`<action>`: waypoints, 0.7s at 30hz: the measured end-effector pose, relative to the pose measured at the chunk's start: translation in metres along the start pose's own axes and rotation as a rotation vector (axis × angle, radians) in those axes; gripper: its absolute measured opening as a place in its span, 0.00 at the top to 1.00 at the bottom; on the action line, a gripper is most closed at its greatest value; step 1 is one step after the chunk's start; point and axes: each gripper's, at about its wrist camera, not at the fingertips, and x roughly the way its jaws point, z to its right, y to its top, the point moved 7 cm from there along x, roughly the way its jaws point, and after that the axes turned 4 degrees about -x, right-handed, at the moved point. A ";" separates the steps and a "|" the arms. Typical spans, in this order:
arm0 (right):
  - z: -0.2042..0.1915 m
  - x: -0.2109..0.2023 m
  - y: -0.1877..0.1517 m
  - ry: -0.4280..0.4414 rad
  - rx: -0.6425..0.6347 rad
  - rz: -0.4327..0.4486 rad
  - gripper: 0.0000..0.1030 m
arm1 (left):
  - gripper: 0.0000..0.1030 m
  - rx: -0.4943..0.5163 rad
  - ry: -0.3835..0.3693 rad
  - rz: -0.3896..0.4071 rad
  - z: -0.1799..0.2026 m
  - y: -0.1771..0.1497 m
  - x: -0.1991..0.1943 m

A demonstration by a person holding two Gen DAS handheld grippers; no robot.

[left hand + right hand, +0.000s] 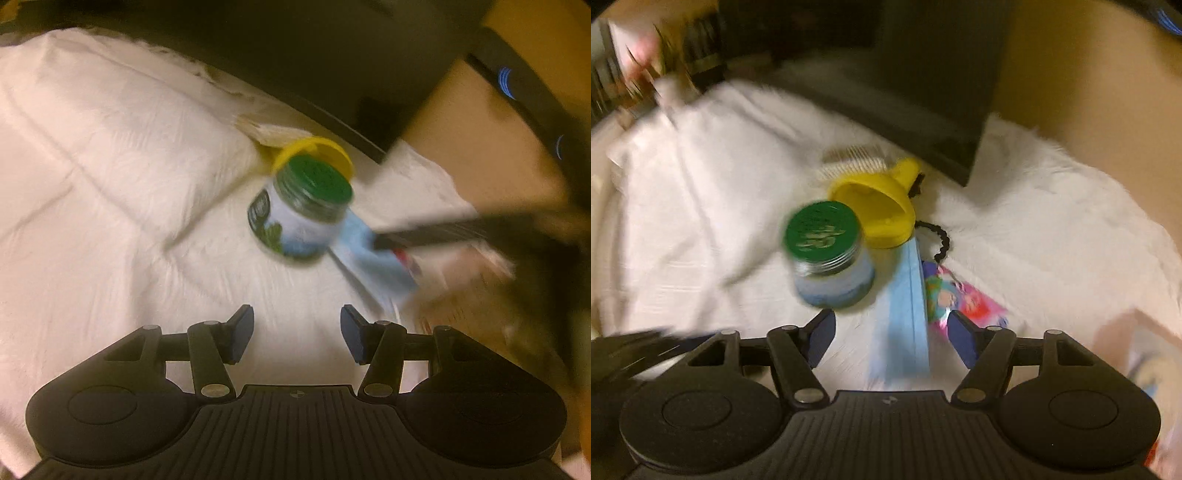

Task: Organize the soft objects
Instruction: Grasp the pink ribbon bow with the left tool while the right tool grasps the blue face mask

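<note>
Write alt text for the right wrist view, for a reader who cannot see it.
The open right tongs hover over a light blue face mask on a white cloth, gripping nothing. Beyond them a green-lidded jar stands by a yellow plastic piece, with a black hair tie and a colourful packet to the right. The picture is motion-blurred.

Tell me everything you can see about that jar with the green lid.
The jar is short and round, with a ribbed green screw lid shut on it and a pale blue and white label showing dark green leaves. It stands tilted on the rumpled white sheet. A yellow cup-shaped thing lies just behind it and a light blue packet beside it; blur hides whether they touch. Neither gripper holds it.
</note>
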 end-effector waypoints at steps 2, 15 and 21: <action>0.000 0.033 0.003 -0.036 -0.005 -0.068 0.48 | 0.45 0.018 -0.035 -0.018 -0.004 -0.011 -0.006; 0.020 -0.066 -0.001 0.067 0.098 0.048 0.97 | 0.45 0.364 -0.264 -0.137 0.080 -0.054 0.014; 0.041 -0.105 -0.009 0.020 0.119 0.113 0.97 | 0.45 0.602 -0.231 -0.186 0.137 -0.090 0.039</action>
